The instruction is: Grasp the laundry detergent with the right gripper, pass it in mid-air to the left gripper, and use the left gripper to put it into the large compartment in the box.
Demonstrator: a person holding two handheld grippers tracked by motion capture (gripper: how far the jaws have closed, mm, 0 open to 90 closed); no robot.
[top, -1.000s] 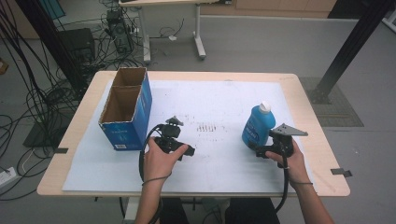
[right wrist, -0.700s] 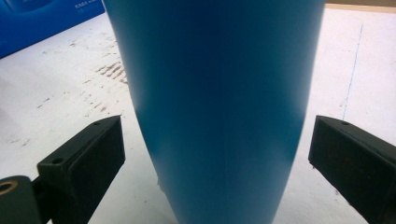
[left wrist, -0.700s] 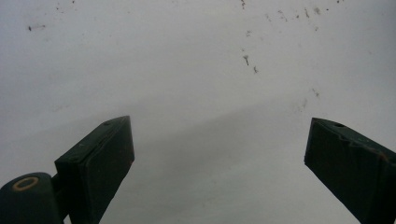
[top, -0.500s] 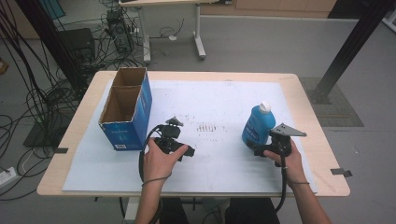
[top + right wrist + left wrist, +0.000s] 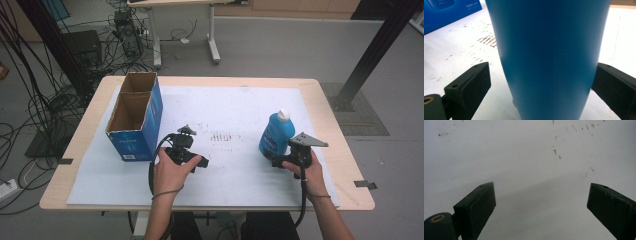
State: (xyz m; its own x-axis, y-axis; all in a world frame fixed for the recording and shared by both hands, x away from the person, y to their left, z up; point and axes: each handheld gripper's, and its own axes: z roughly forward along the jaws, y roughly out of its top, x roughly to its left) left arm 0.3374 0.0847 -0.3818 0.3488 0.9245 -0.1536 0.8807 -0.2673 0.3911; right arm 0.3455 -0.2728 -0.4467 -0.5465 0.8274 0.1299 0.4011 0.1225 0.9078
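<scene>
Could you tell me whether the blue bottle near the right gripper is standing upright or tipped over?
Upright. In the high view the blue bottle stands on its base on the white sheet, white cap on top.

The blue plastic bottle with a white cap (image 5: 276, 134) stands upright on the white sheet, at about 3 o'clock on the table. Its smooth blue body gets narrower toward the bottom. It stands far from the open blue cardboard box (image 5: 135, 116) at 9 o'clock.

Bottle (image 5: 276, 134) right of box (image 5: 135, 117)
</scene>
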